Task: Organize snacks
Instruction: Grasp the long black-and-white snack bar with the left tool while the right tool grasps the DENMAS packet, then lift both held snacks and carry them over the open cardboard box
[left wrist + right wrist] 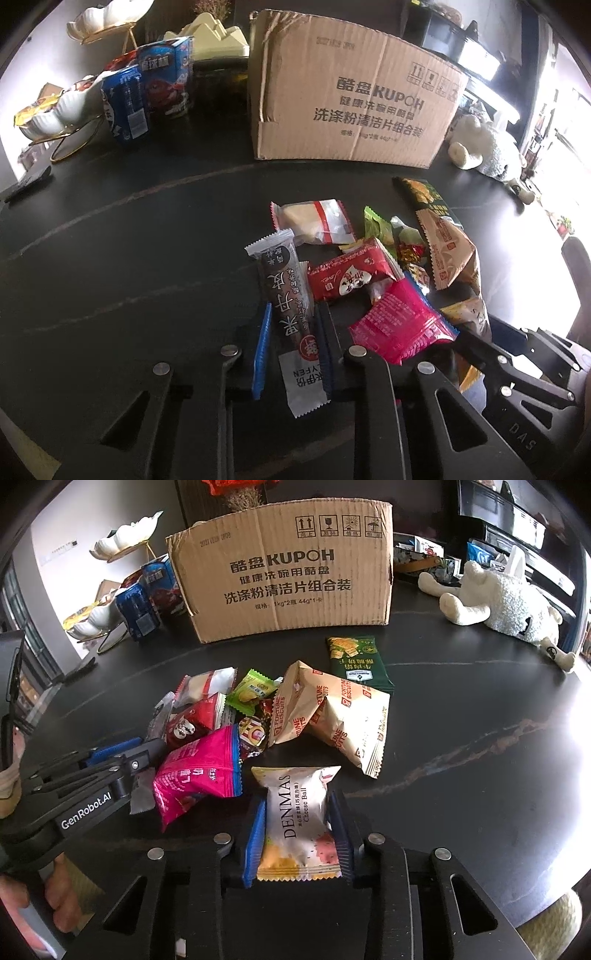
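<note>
On the dark table a long brown-and-silver fruit bar (286, 295) lies between the blue pads of my left gripper (293, 350), which is shut on it. A white DENMAS cheese ball packet (299, 805) sits between the pads of my right gripper (298, 834), which is shut on it. Beyond them is a loose pile: a pink packet (199, 771), a red packet (347, 277), a green candy (251, 690), a tan Fortune Biscuits bag (332, 712) and a dark green cracker packet (356, 664). In the right wrist view the left gripper (122, 753) reaches in from the left.
A large open cardboard box (288, 576) stands behind the pile. Blue snack boxes (147, 92) and white shell-shaped dishes on a gold stand (70, 107) are at the back left. A white plush toy (509, 602) lies at the back right. A hand holds the left gripper's handle.
</note>
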